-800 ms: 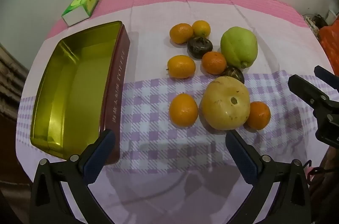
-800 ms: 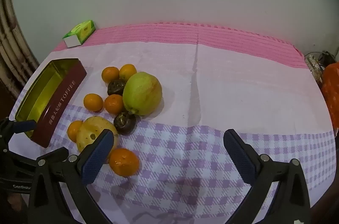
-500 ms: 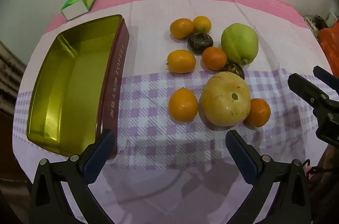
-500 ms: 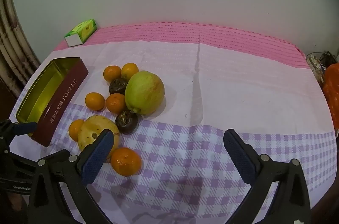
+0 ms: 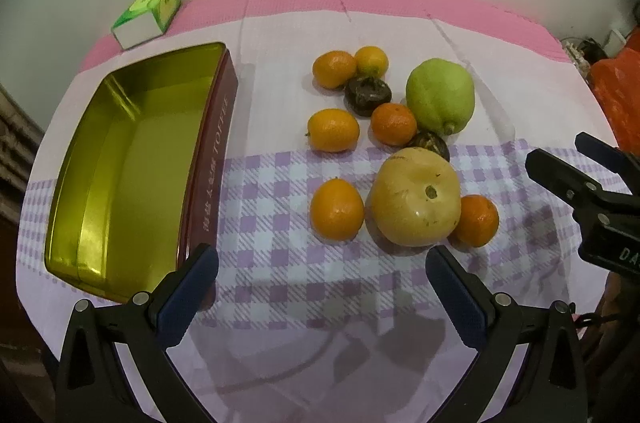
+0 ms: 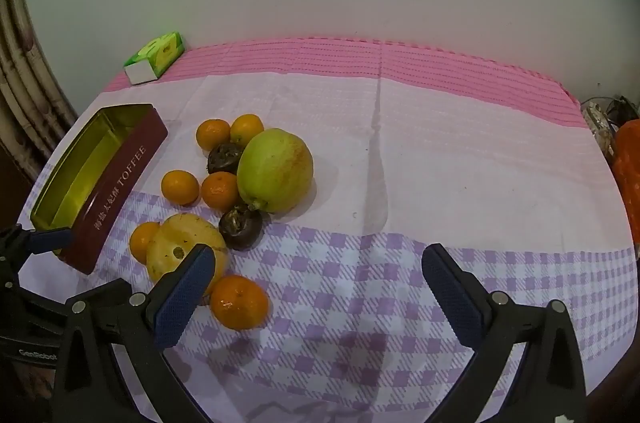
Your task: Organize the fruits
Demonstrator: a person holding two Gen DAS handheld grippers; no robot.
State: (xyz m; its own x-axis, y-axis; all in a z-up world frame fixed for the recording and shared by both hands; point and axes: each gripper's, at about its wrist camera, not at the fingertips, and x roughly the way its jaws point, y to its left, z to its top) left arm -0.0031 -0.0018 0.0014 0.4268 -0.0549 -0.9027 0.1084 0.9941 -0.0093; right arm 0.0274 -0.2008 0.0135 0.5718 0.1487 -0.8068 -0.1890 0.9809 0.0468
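Fruit lies in a loose cluster on the cloth: a big yellow fruit [image 5: 416, 197] [image 6: 180, 251], a green pear-shaped fruit [image 5: 440, 97] [image 6: 276, 169], several small oranges, one nearest my left gripper [image 5: 337, 209], one in front of my right gripper [image 6: 239, 301], and two dark wrinkled fruits [image 5: 367, 95] [image 6: 241, 228]. An open gold-lined toffee tin [image 5: 120, 159] [image 6: 92, 175] sits left of them, with nothing in it. My left gripper [image 5: 320, 285] hangs open above the checked cloth, below the fruit. My right gripper [image 6: 318, 283] is open too, right of the cluster, its left finger [image 6: 182, 293] overlapping the yellow fruit in view.
A green and white small box [image 5: 148, 15] [image 6: 156, 57] lies at the back left by the wall. An orange bag [image 5: 620, 95] and cables sit past the table's right edge. The pink cloth's right half is bare. The right gripper's tips [image 5: 560, 179] show in the left wrist view.
The left wrist view has slid so the tin and fruit sit a little lower in frame. The right wrist view has drifted slightly toward the fruit. Both grippers stay open.
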